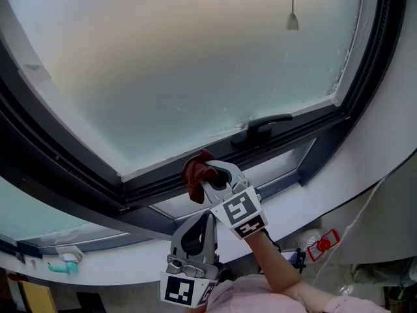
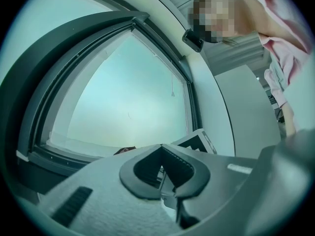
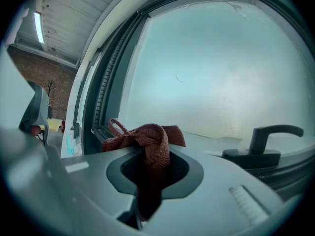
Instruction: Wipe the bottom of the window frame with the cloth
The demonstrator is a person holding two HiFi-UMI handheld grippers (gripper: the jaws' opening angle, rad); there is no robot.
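Right gripper (image 1: 210, 176) clamps cloth (image 1: 194, 180), left gripper (image 1: 194, 232) shut empty: press cloth onto bottom frame rail (image 1: 159, 184) (contact unclear), sweep right toward handle (image 1: 266, 124).

My right gripper (image 1: 214, 175) is raised well forward, jaws clamped on the cloth (image 1: 194, 178); my left gripper (image 1: 207, 220) hangs just below it, jaws together

We get soft daylight through the pane (image 1: 182, 64), frame (image 1: 58, 155) dark; the 2 gripper views warp, edges vignetted.
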